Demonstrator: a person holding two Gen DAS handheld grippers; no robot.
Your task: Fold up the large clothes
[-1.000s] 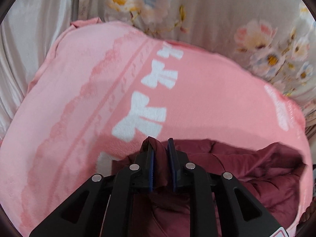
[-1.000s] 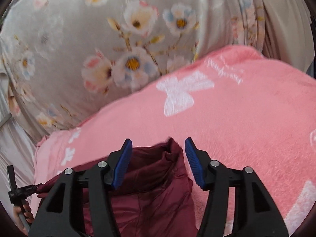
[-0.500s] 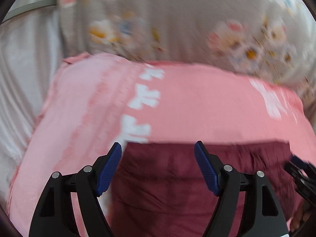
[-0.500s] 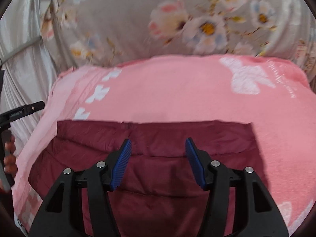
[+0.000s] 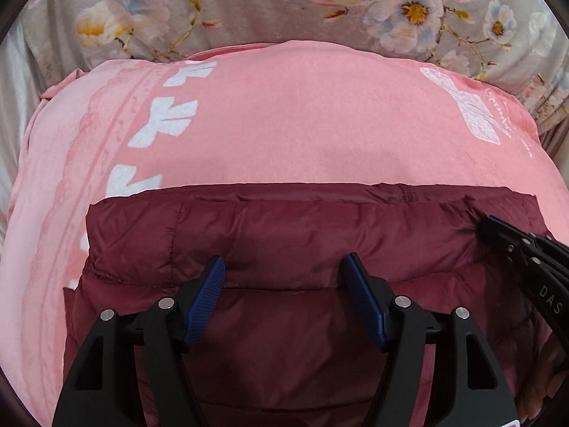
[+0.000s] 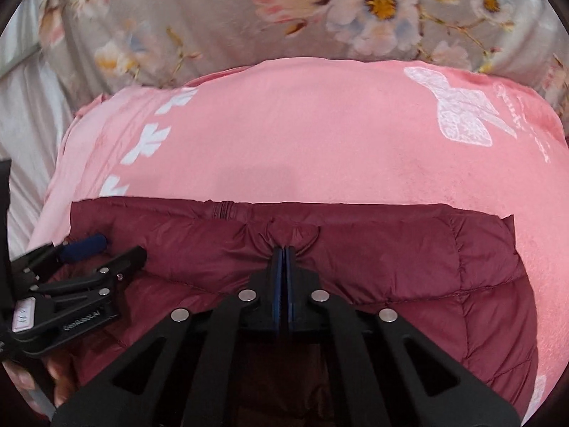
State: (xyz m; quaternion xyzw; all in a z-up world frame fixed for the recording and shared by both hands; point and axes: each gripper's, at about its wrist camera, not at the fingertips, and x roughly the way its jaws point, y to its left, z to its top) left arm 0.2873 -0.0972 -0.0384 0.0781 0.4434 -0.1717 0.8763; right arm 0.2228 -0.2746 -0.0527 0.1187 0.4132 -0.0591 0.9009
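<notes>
A dark red quilted puffer jacket [image 5: 291,227] lies folded flat on a pink blanket [image 5: 302,121]; it also shows in the right wrist view [image 6: 391,249]. My left gripper [image 5: 284,270] is open and empty, its blue pads just above the jacket's left half. My right gripper [image 6: 283,252] is shut on a pinched fold of the jacket near its top edge. The right gripper shows in the left wrist view [image 5: 498,231], and the left gripper shows in the right wrist view [image 6: 103,249].
The pink blanket with white bow prints [image 6: 458,114] covers a bed. A grey floral cloth [image 5: 391,3] lies behind it and a pale sheet [image 6: 32,106] lies to the left.
My left gripper let go of the jacket and opened. The jacket was spread flat. My right gripper went from open to shut on a fold of the jacket.
</notes>
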